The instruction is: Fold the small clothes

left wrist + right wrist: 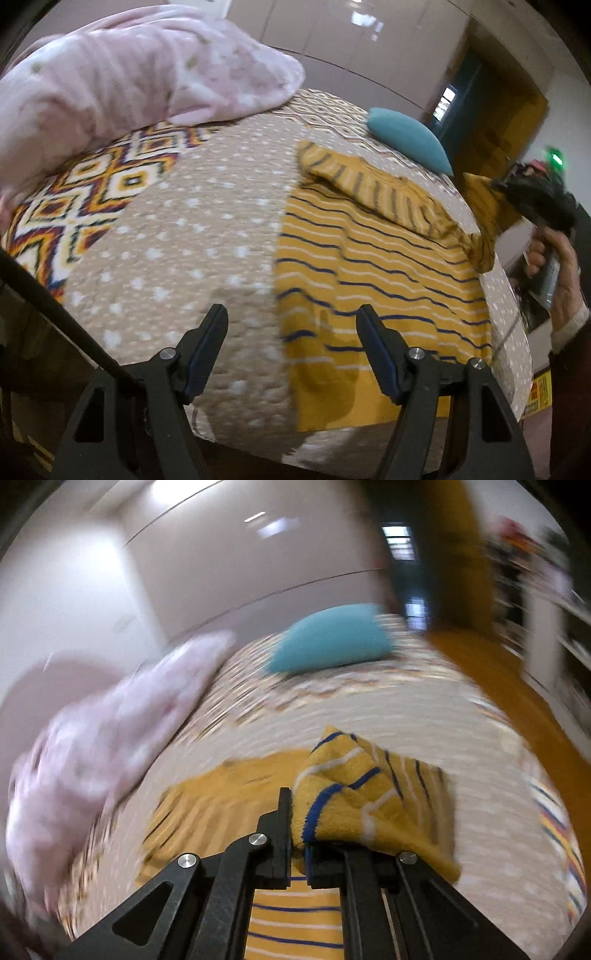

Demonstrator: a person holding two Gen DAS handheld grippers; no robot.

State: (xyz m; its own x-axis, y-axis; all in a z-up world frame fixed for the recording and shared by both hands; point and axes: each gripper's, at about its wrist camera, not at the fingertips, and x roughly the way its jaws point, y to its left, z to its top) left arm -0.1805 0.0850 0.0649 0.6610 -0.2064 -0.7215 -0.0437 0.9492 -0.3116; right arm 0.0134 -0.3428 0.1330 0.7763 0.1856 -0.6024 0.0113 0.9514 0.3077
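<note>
Left gripper [291,325] jaws wide apart, nothing between them, hovering low over the near edge of the bed [177,236]. Right gripper [295,830] jaws closed tight on a bunched corner of the shirt [376,266]; yellow striped fabric wads up over the right finger in the right wrist view, which is heavily blurred. From the left wrist view the right gripper [532,195] sits off the bed's far right edge, raised, with the shirt's far part pulled up toward it and folded back over the flat part. Rest of the shirt lies flat on the dotted beige cover, right of the left gripper. Pink blanket [129,85] heaped at far left. Teal pillow [410,138] at the far end, apart from the shirt.
</note>
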